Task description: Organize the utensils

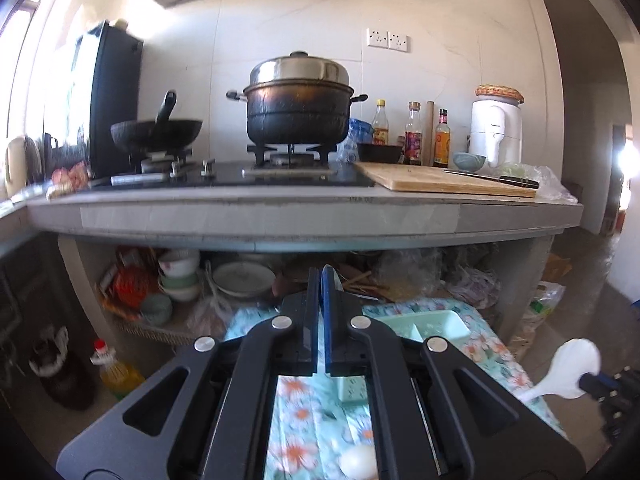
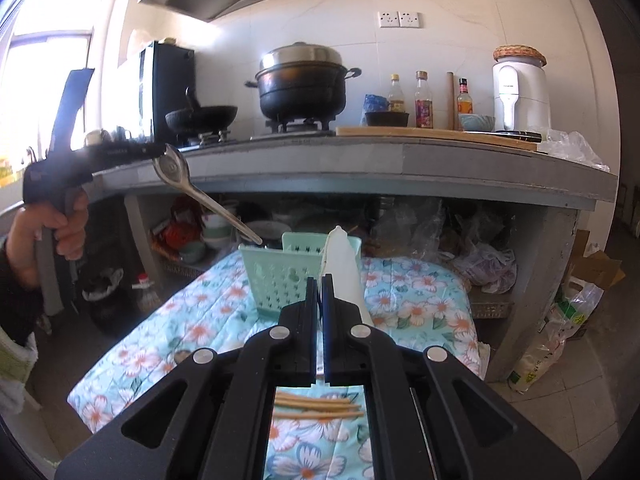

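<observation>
My left claw [image 2: 160,152] is clamped on a metal spoon [image 2: 200,196], gripping it at the bowl end so the handle slants down to the right, its tip hanging just above the near-left corner of the mint-green utensil basket [image 2: 276,276]. My left hand [image 2: 48,228] wraps the claw's grip at the left edge of the right wrist view. In its own camera the left claw [image 1: 322,280] shows its two fingers pressed together, with only a sliver of the spoon poking out above them.

My right claw [image 2: 321,284] is clamped on a white ceramic spoon [image 2: 340,268], which rises up and away from the fingers, standing in front of the basket's right part. From the left wrist view the same white spoon [image 1: 568,372] shows at the lower right, bowl up and to the left, the right claw dark behind it.

The basket stands on a floral cloth [image 2: 412,308] spread over a low surface. A bundle of chopsticks [image 2: 320,406] lies on the cloth close under my right claw. Beyond it all runs the grey worktop [image 2: 360,160], with a large black pot [image 2: 302,92] on the burner, a wok [image 2: 202,116] to the left and a cutting board [image 2: 436,133] to the right.
</observation>
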`<action>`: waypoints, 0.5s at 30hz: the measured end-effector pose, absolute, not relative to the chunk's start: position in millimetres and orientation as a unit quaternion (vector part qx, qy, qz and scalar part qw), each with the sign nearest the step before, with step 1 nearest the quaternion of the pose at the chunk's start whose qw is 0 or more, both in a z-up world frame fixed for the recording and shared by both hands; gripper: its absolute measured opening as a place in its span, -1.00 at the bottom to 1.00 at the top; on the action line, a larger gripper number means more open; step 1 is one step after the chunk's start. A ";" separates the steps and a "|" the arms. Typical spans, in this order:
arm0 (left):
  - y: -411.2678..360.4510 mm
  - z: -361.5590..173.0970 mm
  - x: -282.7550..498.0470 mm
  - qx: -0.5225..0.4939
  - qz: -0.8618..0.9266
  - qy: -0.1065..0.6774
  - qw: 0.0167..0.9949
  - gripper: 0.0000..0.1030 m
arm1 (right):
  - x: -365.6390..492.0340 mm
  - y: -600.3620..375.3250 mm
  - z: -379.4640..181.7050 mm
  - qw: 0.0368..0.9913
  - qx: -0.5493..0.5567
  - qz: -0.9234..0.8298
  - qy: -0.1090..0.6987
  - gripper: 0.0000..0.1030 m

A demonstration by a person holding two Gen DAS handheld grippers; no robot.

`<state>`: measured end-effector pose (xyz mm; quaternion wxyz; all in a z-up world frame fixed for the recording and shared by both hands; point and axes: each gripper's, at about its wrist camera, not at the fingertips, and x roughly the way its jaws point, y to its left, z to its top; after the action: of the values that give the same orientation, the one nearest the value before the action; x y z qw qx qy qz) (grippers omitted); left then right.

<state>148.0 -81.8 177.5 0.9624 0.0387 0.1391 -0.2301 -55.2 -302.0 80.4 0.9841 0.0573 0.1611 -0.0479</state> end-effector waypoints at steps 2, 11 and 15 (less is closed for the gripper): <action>-91.8 181.6 156.7 0.051 -0.226 0.130 0.964 -0.99 | -51.6 -309.2 84.9 0.985 0.064 -0.048 0.155 -0.96; -147.6 156.9 195.9 0.169 -0.185 0.114 0.961 -0.99 | -28.3 -337.7 89.3 0.982 0.103 -0.035 0.152 -0.96; -158.4 137.7 210.8 0.186 -0.189 0.143 0.953 -0.99 | -17.9 -354.1 91.7 0.980 0.124 -0.030 0.150 -0.96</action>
<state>210.8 -158.4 137.7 0.9534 0.1865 0.1431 -0.1892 -17.9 -354.1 91.7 0.9804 0.1245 0.1498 -0.0296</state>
